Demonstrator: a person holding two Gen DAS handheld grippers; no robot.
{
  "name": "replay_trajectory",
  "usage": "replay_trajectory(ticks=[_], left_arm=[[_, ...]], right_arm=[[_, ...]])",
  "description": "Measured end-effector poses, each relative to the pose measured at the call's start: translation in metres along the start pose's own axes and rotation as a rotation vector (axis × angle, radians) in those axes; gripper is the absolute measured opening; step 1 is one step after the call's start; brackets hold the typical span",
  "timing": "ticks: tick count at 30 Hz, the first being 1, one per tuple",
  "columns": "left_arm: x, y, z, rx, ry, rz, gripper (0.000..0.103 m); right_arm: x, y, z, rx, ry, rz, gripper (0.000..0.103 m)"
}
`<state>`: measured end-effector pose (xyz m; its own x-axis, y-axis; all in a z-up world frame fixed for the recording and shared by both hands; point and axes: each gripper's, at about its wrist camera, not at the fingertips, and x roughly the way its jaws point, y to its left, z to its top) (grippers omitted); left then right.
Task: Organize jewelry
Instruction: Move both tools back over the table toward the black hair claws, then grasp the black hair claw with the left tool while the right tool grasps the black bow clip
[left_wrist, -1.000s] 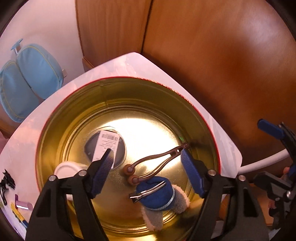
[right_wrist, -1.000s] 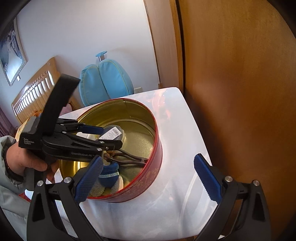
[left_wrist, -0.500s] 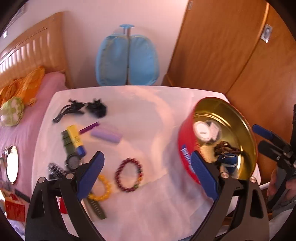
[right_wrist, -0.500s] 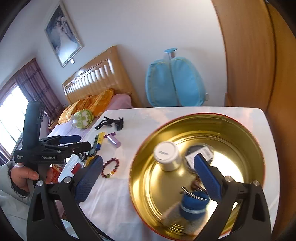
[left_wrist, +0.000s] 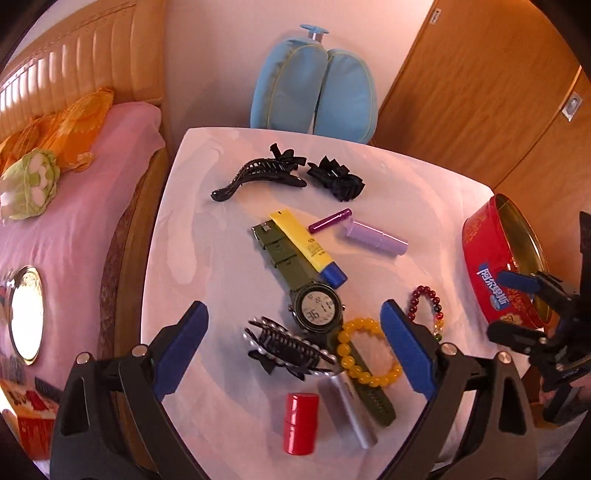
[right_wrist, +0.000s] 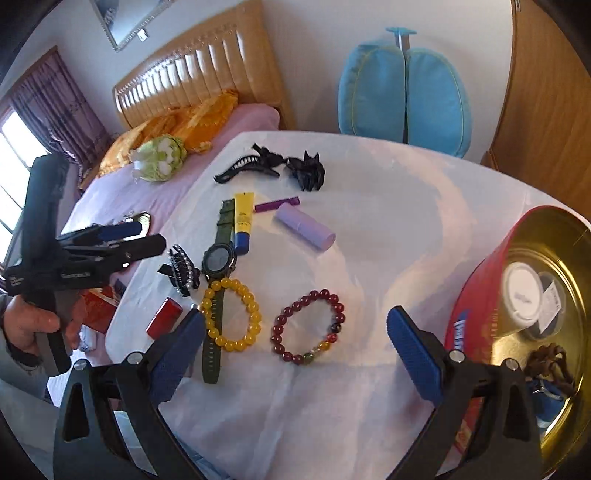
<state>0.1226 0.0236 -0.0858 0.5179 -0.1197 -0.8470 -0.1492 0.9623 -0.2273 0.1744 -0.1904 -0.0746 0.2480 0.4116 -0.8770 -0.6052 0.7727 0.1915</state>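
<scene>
While both hover above the table (right_wrist: 388, 229), the left gripper (left_wrist: 294, 350) and right gripper (right_wrist: 295, 347) have jaws spread wide, holding and touching nothing.

Two handheld tongs of matte black plastic: the left tongs (left_wrist: 293, 350) and right tongs (right_wrist: 295, 354) each carry ribbed blue pads on angular black arms with triangular cut-outs and silver pivot screws. Small white lettering marks the left tool's body. A grey sleeve cuff (right_wrist: 14, 354) shows at the wrist.
</scene>
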Motion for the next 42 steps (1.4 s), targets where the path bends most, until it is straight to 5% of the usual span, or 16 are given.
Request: replay_trajectory(ticks=[7, 18, 20, 22, 28, 36, 42], left_arm=[[0.035, 0.027, 0.05, 0.126, 0.008, -0.055, 0.092], [0.118, 0.022, 0.117, 0.29, 0.024, 0.058, 0.089], [0.131, 0.021, 0.119, 0.32, 0.063, 0.068, 0.049], [0.131, 0.021, 0.12, 0.343, 0.055, 0.064, 0.02], [0.1, 0.03, 0.114, 0.262, 0.004, -0.042, 0.019], [0.034, 0.046, 0.076, 0.122, -0.065, -0.06, 0.019], [0.016, 0.062, 0.039, 0.05, -0.05, -0.02, 0.019]], right_arm=[[0.008, 0.011, 0.009, 0.124, 0.034, -0.072, 0.099], [0.023, -0.019, 0.024, 0.17, 0.047, -0.07, 0.099], [0.028, -0.023, 0.027, 0.171, 0.057, -0.068, 0.099], [0.034, -0.027, 0.031, 0.163, 0.074, -0.067, 0.099], [0.057, -0.029, 0.069, 0.114, 0.051, -0.047, 0.099], [0.113, -0.014, 0.134, 0.004, 0.007, -0.056, 0.099], [0.161, -0.008, 0.15, -0.064, 0.066, -0.111, 0.099]])
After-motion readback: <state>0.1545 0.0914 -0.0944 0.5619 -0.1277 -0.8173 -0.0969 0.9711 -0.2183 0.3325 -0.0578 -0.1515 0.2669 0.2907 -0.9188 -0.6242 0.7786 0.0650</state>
